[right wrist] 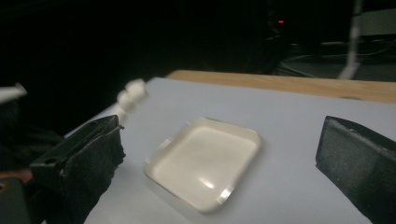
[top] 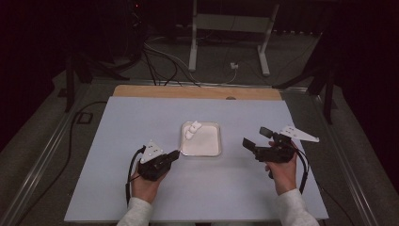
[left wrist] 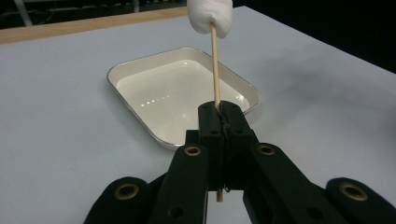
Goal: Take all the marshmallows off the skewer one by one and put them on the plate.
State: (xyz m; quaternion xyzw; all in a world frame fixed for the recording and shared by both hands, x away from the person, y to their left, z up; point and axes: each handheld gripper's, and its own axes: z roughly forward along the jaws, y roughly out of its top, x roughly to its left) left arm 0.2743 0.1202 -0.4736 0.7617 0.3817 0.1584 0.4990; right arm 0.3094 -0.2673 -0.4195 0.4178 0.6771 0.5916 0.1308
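In the high view, the left hand-held gripper (top: 176,154) sits just left of the white tray (top: 214,149) on the pale worktop (top: 141,117), its jaws clamped on a thin wooden skewer whose marshmallows (top: 192,129) hang over the tray's far left corner. The right hand-held gripper (top: 254,138) hovers well to the right of the tray, its jaws spread wide and empty.

In the left gripper view, the jaws pinch the skewer (left wrist: 215,65) upright, with a marshmallow (left wrist: 210,16) on top and the empty tray (left wrist: 140,70) beyond.

In the right gripper view, the jaws stand far apart, with the tray (right wrist: 243,133) between them farther off and the marshmallows (right wrist: 131,95) at the left.
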